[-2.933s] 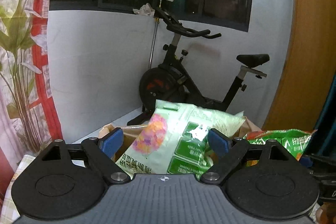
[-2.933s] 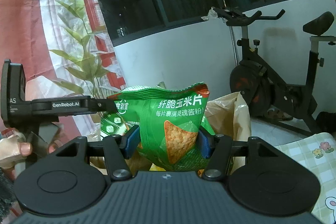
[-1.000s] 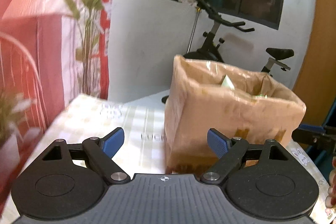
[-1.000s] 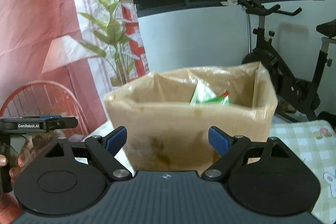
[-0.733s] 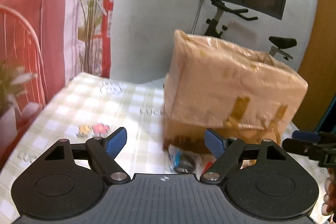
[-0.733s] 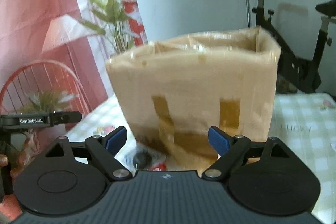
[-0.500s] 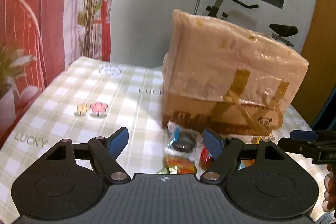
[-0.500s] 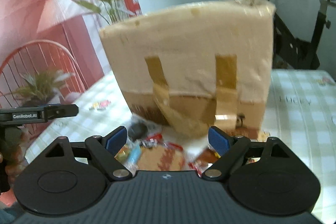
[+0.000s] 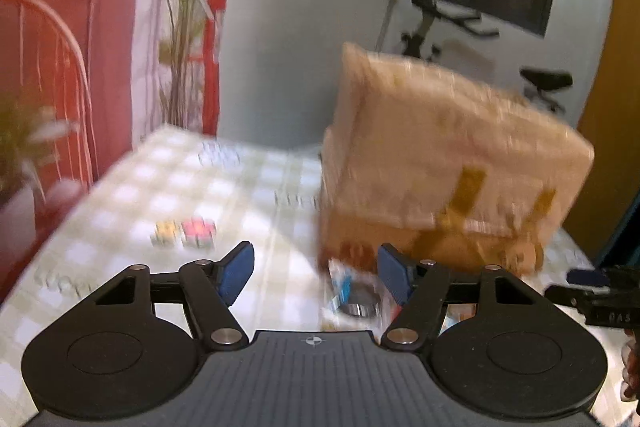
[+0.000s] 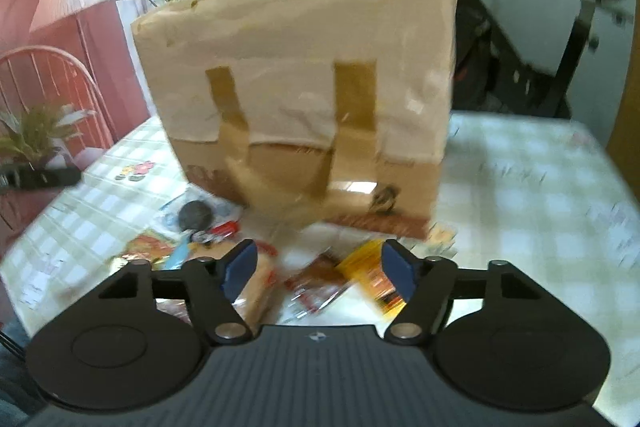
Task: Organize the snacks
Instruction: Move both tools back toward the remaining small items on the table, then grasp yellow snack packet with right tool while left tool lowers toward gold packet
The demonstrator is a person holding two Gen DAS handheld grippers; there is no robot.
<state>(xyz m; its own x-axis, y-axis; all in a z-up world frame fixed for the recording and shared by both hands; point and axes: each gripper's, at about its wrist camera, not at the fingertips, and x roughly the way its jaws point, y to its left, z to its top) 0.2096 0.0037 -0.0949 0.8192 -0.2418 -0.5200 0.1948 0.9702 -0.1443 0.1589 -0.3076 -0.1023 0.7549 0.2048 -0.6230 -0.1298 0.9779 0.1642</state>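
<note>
Taped cardboard box [image 10: 304, 99] stands frame centre on checked tablecloth [image 10: 532, 195]; loose snack packets [image 10: 340, 275] lie scattered at its foot, lower centre. Left gripper [image 9: 316, 273] and right gripper [image 10: 320, 269]: jaws have just been closing, still spread, pinching nothing.

Glossy plastic lines the cardboard box [image 10: 304, 75]; snack wrappers [image 10: 360, 279] look shiny.

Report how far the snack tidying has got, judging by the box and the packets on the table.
Done: cannot tell; the cardboard box shows only its taped side, its inside hidden.
In hand: nothing. The left gripper and right gripper have just been closing but grip nothing.
Left: several packets lie on the checked tablecloth before the box, among them a yellow packet and one with a dark round snack.
</note>
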